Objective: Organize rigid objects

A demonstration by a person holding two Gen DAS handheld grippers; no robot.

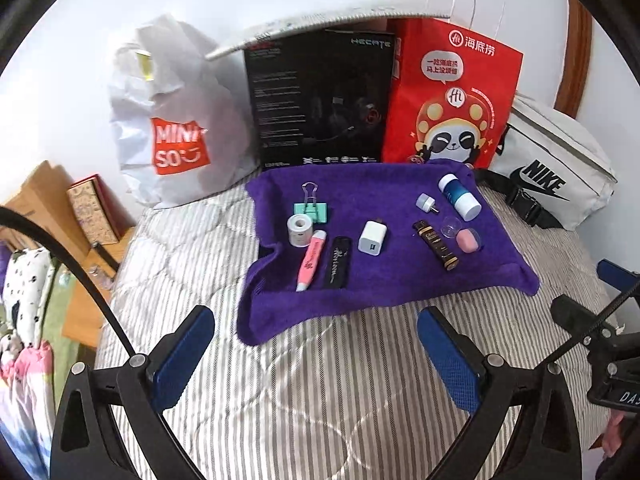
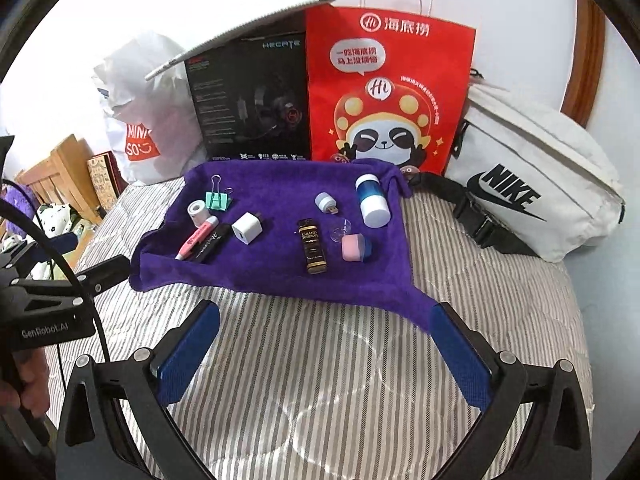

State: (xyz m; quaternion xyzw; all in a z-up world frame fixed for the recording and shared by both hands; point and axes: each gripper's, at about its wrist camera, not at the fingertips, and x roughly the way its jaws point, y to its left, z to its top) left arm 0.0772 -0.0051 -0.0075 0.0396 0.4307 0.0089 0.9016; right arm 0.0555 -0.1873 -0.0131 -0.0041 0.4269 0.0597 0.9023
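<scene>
A purple towel (image 1: 400,280) (image 2: 264,264) lies on the striped bed with small items on it. On its left sit a green binder clip (image 1: 312,210) (image 2: 218,199), a white tape roll (image 1: 300,230) (image 2: 196,210), a pink pen (image 1: 310,260) (image 2: 198,240) and a black stick (image 1: 338,260) (image 2: 210,245). A white charger cube (image 1: 372,238) (image 2: 247,227) is mid-towel. To the right lie a dark tube (image 1: 436,245) (image 2: 313,250), a pink eraser (image 1: 467,240) (image 2: 354,247), a small USB light (image 1: 426,202) (image 2: 325,202) and a blue-and-white bottle (image 1: 460,196) (image 2: 372,199). My left gripper (image 1: 316,354) and right gripper (image 2: 326,354) hover open and empty in front of the towel.
Against the wall stand a white shopping bag (image 1: 176,120) (image 2: 136,120), a black headset box (image 1: 320,100) (image 2: 252,104) and a red paper bag (image 1: 452,92) (image 2: 388,92). A white waist bag (image 1: 552,172) (image 2: 532,184) lies at right. Wooden furniture (image 1: 48,208) stands left of the bed.
</scene>
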